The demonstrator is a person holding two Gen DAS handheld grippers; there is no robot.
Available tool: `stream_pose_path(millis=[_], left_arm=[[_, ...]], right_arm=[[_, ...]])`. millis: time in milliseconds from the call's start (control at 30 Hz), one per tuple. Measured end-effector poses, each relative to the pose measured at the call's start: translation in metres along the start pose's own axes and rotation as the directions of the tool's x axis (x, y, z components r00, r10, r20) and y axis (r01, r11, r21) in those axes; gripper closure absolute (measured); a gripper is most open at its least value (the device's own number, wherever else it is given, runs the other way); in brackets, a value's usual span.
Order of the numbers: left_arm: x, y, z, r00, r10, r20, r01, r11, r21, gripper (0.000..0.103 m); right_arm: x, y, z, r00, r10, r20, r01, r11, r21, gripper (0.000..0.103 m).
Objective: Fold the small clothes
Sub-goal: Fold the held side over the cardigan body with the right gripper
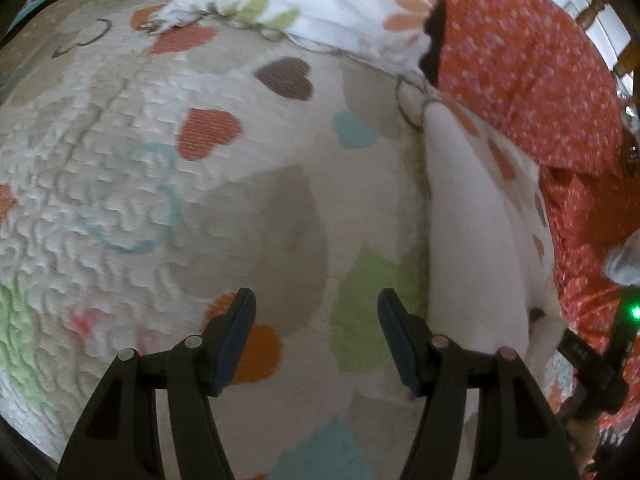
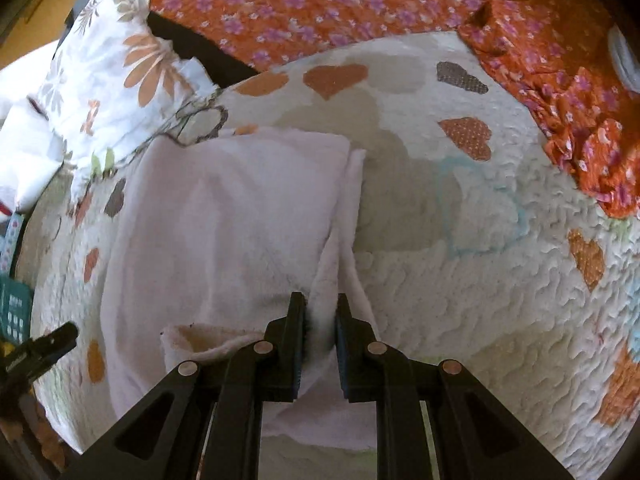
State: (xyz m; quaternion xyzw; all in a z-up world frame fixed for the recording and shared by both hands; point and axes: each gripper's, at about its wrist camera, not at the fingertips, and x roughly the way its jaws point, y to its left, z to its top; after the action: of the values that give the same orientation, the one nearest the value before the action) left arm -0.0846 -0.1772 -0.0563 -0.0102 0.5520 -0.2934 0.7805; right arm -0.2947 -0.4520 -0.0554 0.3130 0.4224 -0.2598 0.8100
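Observation:
A small pale pink fleece garment (image 2: 224, 216) lies partly folded on the heart-patterned quilt (image 2: 460, 280). My right gripper (image 2: 320, 312) is shut on a bunched fold at the garment's right edge, pinching the cloth between its pads. In the left wrist view the same pale garment (image 1: 472, 232) runs along the right side. My left gripper (image 1: 316, 308) is open and empty, hovering over bare quilt (image 1: 160, 160) just left of the garment. The left gripper's tip also shows at the lower left of the right wrist view (image 2: 48, 344).
An orange floral cloth (image 2: 320, 4) lies crumpled along the far side and right of the quilt. A white flowered pillow (image 2: 120, 64) sits at the back left. A teal object (image 2: 14, 304) lies at the left edge.

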Motion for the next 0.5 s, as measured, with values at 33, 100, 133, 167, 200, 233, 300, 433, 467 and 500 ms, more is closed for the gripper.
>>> stream_pose_path(millis=[33,100,133,167,200,233,300,433,467,500], left_arm=[[0.003,-0.003,-0.001,1.000,0.000,-0.004,0.000,1.000,0.003,0.041],[0.008,-0.010,-0.002,1.000,-0.009,-0.016,0.010,1.000,0.008,0.041],[0.010,-0.012,-0.002,1.000,-0.018,-0.022,0.018,1.000,0.007,0.041],[0.011,-0.014,-0.002,0.999,-0.026,-0.026,0.027,1.000,0.006,0.041],[0.011,-0.015,-0.002,0.999,-0.034,-0.026,0.034,0.999,0.004,0.041],[0.011,-0.016,-0.002,0.999,-0.040,-0.021,0.040,0.999,0.005,0.041],[0.008,-0.018,-0.002,0.998,-0.057,-0.004,0.057,0.998,0.010,0.041],[0.008,-0.026,-0.003,0.996,-0.085,0.004,0.085,0.996,0.036,0.040],[0.009,-0.028,-0.004,0.996,-0.084,0.000,0.084,0.995,0.045,0.040],[0.011,-0.031,-0.006,0.997,-0.078,-0.006,0.078,0.995,0.057,0.040]], right_arm=[[0.000,-0.010,0.002,1.000,0.013,-0.011,-0.013,0.999,0.034,0.087],[-0.010,-0.026,0.003,0.997,0.073,0.005,-0.073,0.991,0.116,0.083],[-0.014,-0.032,0.003,0.995,0.095,0.024,-0.098,0.987,0.126,0.083],[-0.023,-0.035,0.005,0.990,0.131,0.051,-0.136,0.983,0.121,0.081],[-0.031,-0.036,0.006,0.983,0.165,0.076,-0.173,0.979,0.108,0.078],[-0.037,-0.036,0.006,0.978,0.190,0.090,-0.199,0.975,0.096,0.072],[-0.043,-0.032,0.002,0.963,0.254,0.094,-0.260,0.964,0.060,0.063],[-0.044,-0.011,-0.011,0.952,0.292,0.086,-0.288,0.956,-0.054,0.052],[-0.043,-0.005,-0.015,0.956,0.281,0.085,-0.274,0.958,-0.087,0.053],[-0.037,0.003,-0.020,0.960,0.277,0.040,-0.270,0.955,-0.124,0.055]])
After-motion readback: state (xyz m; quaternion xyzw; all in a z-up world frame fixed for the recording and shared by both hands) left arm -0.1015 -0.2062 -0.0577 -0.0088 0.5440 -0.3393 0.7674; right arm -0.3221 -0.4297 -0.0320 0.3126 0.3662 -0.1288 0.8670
